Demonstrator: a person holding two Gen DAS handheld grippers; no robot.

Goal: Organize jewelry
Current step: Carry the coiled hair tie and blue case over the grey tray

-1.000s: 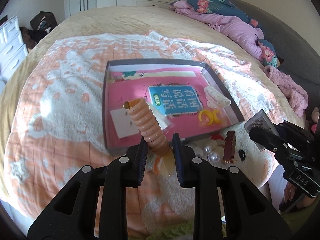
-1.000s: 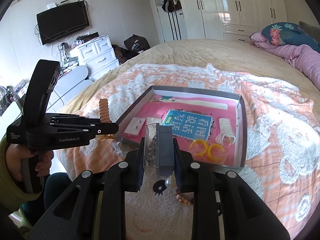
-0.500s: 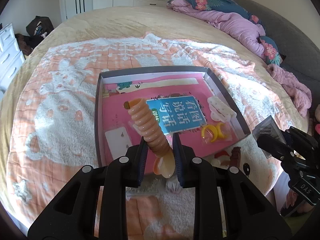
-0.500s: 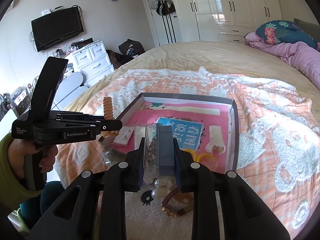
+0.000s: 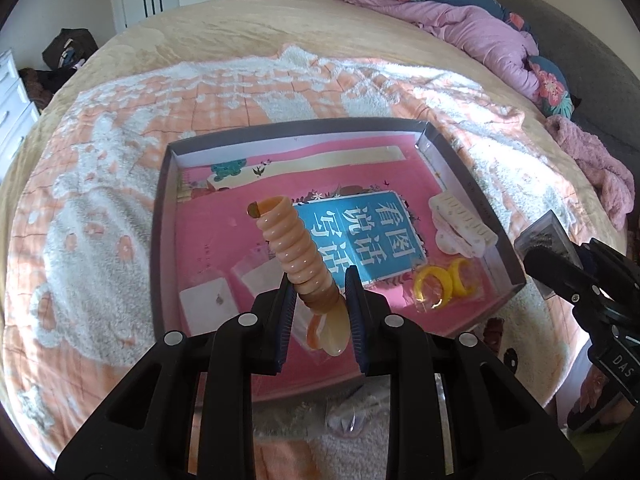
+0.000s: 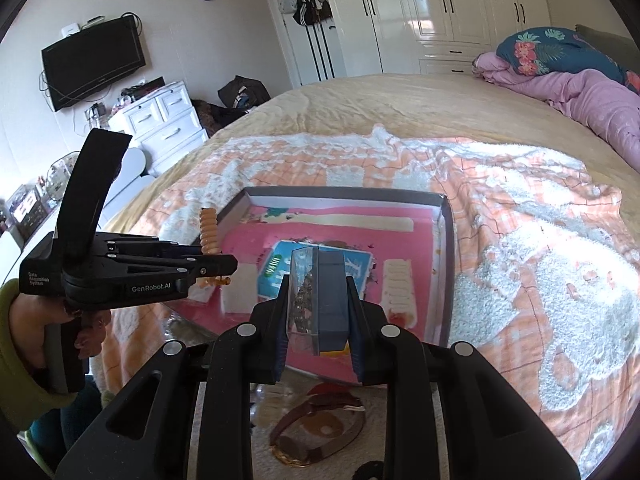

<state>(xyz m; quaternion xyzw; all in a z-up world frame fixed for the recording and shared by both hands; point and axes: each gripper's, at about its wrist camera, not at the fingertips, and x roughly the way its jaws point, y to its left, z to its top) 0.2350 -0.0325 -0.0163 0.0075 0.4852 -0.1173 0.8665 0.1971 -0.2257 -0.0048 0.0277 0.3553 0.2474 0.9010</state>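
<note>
My left gripper (image 5: 320,280) is shut on an orange spiral hair tie (image 5: 294,246) and holds it above the near part of the grey-walled tray (image 5: 158,240), which has a pink floor. My right gripper (image 6: 318,292) is shut on a small clear jewelry box (image 6: 320,300) with a dark back, held over the tray's near edge (image 6: 446,276). In the tray lie a blue card (image 5: 364,236), a cream hair clip (image 5: 460,228), yellow rings (image 5: 444,286) and white earring cards (image 5: 206,304). The left gripper (image 6: 216,268) also shows in the right wrist view.
The tray sits on an orange and white blanket (image 5: 100,200) on a bed. A brown bracelet (image 6: 316,432) and small loose pieces lie on the blanket in front of the tray. Pink bedding (image 5: 480,36) is piled at the far right. White drawers (image 6: 160,120) stand at the left.
Both grippers have moved forward over the tray with their loads. The loose pieces on the blanket now lie nearer and lower in both views.
</note>
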